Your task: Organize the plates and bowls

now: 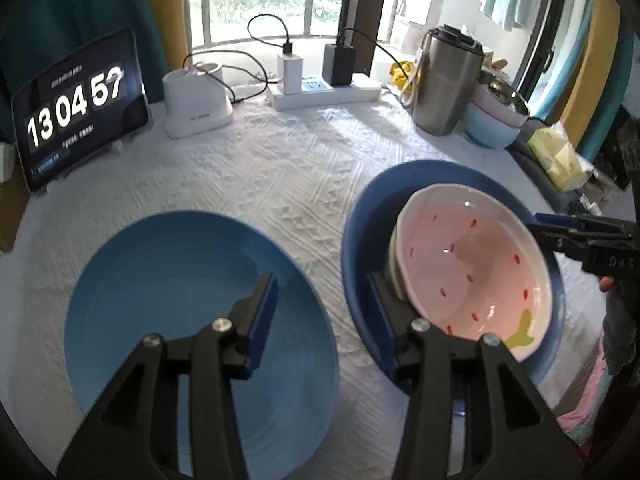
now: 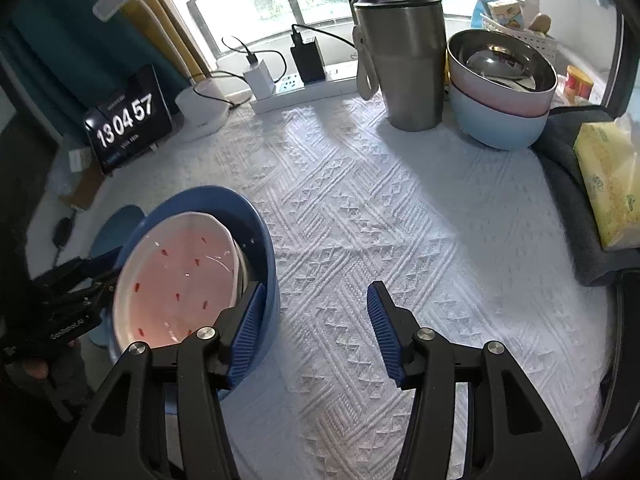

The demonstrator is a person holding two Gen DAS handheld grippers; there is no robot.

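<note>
A dark blue bowl (image 1: 360, 232) stands on the white tablecloth (image 1: 280, 168) and holds a pink strawberry-patterned bowl (image 1: 472, 264) that leans tilted on a pale dish edge behind it. A light blue plate (image 1: 168, 280) lies to its left. My left gripper (image 1: 322, 284) is open and straddles the dark blue bowl's left rim, one finger over the plate and the other inside the bowl, pads clear of the rim. My right gripper (image 2: 316, 288) is open, its left finger at the dark blue bowl's (image 2: 268, 264) right wall, its right finger over bare cloth.
At the table's back stand a tablet clock (image 1: 80, 108), a white container (image 1: 196, 100), a power strip with chargers (image 1: 324, 92) and a steel tumbler (image 2: 404, 52). Stacked pastel bowls with a steel bowl on top (image 2: 500, 92) sit at back right, beside a yellow tissue pack (image 2: 612, 192).
</note>
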